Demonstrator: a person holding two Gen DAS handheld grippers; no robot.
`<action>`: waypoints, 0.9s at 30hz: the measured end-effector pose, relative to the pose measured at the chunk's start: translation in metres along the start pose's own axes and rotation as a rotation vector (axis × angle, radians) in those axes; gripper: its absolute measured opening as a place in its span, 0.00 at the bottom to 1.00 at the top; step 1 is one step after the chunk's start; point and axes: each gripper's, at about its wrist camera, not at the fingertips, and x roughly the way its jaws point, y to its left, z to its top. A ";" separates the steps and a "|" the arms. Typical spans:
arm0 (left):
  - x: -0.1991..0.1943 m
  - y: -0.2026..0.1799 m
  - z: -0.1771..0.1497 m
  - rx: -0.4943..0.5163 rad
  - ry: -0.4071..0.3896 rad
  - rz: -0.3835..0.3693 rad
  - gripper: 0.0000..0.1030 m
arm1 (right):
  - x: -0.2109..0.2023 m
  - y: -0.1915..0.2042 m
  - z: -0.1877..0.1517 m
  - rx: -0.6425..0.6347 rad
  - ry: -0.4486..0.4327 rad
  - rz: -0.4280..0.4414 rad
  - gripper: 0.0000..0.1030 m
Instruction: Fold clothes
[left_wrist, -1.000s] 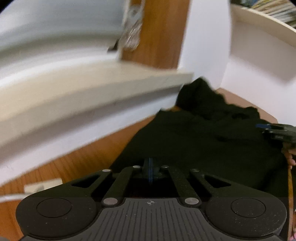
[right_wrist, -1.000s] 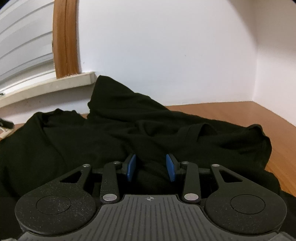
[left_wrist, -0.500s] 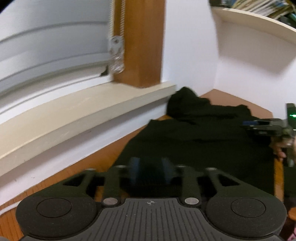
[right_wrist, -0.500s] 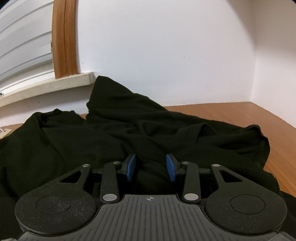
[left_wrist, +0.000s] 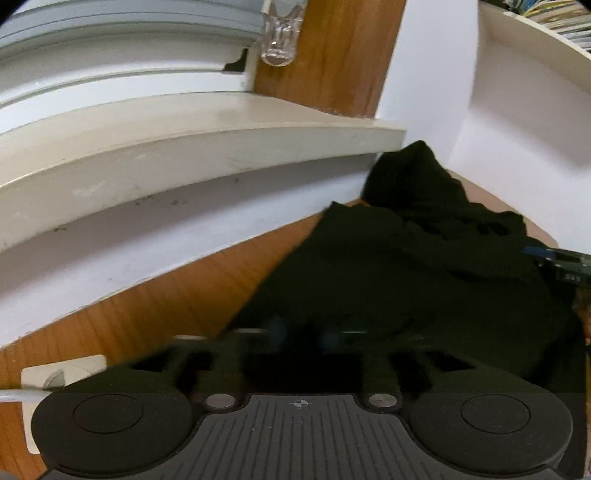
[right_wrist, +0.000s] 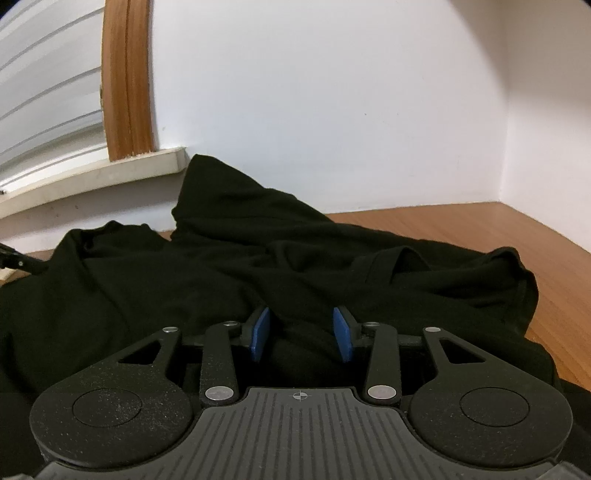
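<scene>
Black shirt (right_wrist: 280, 266) lies rumpled on wooden bench (right_wrist: 498, 229), one corner up against the windowsill (left_wrist: 207, 147). Right gripper (right_wrist: 301, 334) jaws released, straddling fabric. Left gripper (left_wrist: 301, 338) blurred; jaw state unclear.

A wooden desk (right_wrist: 480, 229) carries a crumpled black garment (right_wrist: 258, 266), spread directly ahead of the tool (right_wrist: 301, 334).
</scene>
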 end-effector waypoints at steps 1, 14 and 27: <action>-0.003 -0.006 0.001 0.019 -0.007 -0.004 0.00 | 0.000 -0.001 0.000 0.004 0.000 0.003 0.38; -0.072 -0.148 -0.013 0.274 -0.065 -0.176 0.00 | -0.002 0.004 0.001 -0.016 0.001 -0.018 0.39; -0.079 -0.105 -0.009 0.168 -0.113 -0.110 0.41 | -0.002 0.005 0.001 -0.028 0.002 -0.021 0.42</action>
